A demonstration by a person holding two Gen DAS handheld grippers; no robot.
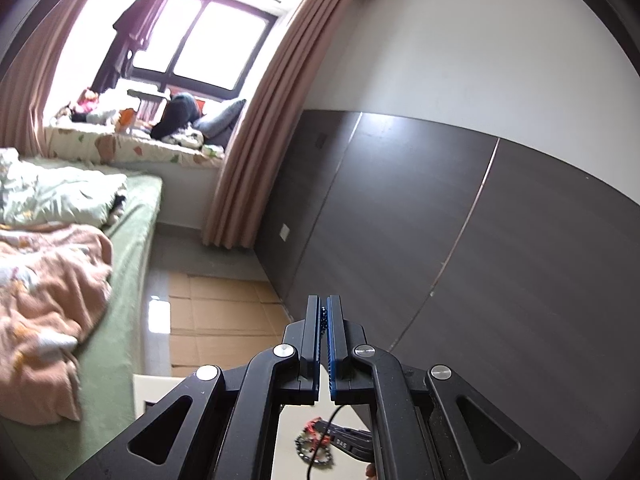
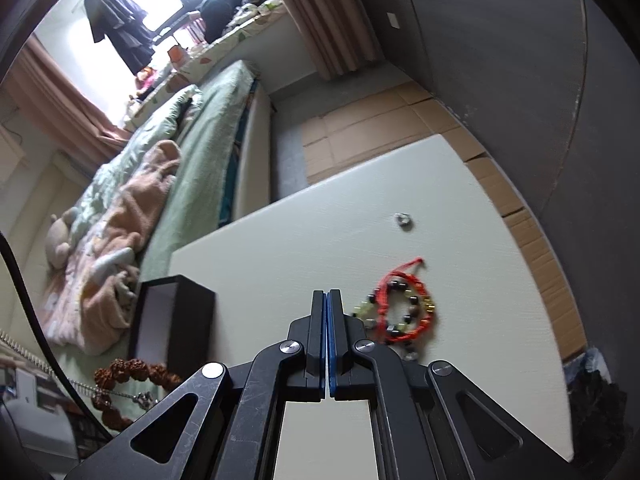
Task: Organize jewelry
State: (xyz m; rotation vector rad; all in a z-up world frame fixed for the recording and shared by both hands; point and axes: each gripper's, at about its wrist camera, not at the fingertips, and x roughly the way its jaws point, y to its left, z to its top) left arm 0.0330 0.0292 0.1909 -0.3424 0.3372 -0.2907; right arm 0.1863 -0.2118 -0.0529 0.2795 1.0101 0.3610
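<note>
Left gripper [image 1: 324,312]: raised well above the table, aimed at the dark wall panel [image 1: 460,240]; jaws pressed nearly together on a dark beaded chain [image 1: 325,317], a few beads showing in the slit near the tips, the rest hidden. Right gripper [image 2: 327,300]: low over the pale table [image 2: 320,240], jaws fully together, nothing between them. Red cord bracelet [image 2: 404,304]: flat on the table, just beside the right gripper's tips, to their right and slightly ahead; it overlaps a bead bracelet [image 2: 364,310] of pale green and dark stones, the two forming one cluster whose long axis runs roughly away from the camera. Small silver ring [image 2: 403,221]: farther ahead on the table, well apart from the cluster. Black box [image 2: 172,320]: open, pale lining visible, standing to the left of the right gripper's tips, on the opposite side from the cluster. Brown seed-bead bracelet [image 2: 132,374]: near the box's base, with a thin metal chain [image 2: 116,393] lying beside it. Judgement: the box is the likely destination; the right gripper is nearer to both cluster and box, and would need to open and swing right to take the red bracelet, while the left carries its chain from above.
</note>
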